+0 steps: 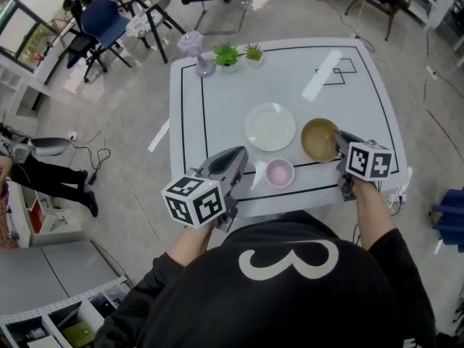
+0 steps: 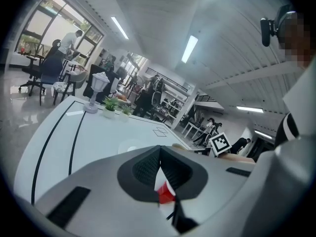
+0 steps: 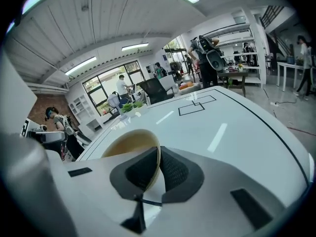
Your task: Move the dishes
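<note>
Three dishes stand on the white table [image 1: 217, 100]. A white plate [image 1: 270, 126] is in the middle, a tan bowl [image 1: 317, 139] is to its right, and a small pink bowl [image 1: 280, 172] is near the front line. My right gripper [image 1: 338, 143] is shut on the tan bowl's near rim. In the right gripper view the rim of the tan bowl [image 3: 129, 144] runs between the pads of the right gripper [image 3: 159, 154]. My left gripper [image 1: 241, 154] hovers left of the pink bowl. In its own view the left gripper [image 2: 159, 152] is shut, and nothing is held.
Two small potted plants [image 1: 226, 55] [image 1: 254, 52] and a lavender table lamp [image 1: 194, 49] stand at the table's far edge. Black lines frame the tabletop, and a small rectangle [image 1: 337, 71] is drawn at the far right. Chairs [image 1: 101, 24] and a person [image 1: 43, 176] are off to the left.
</note>
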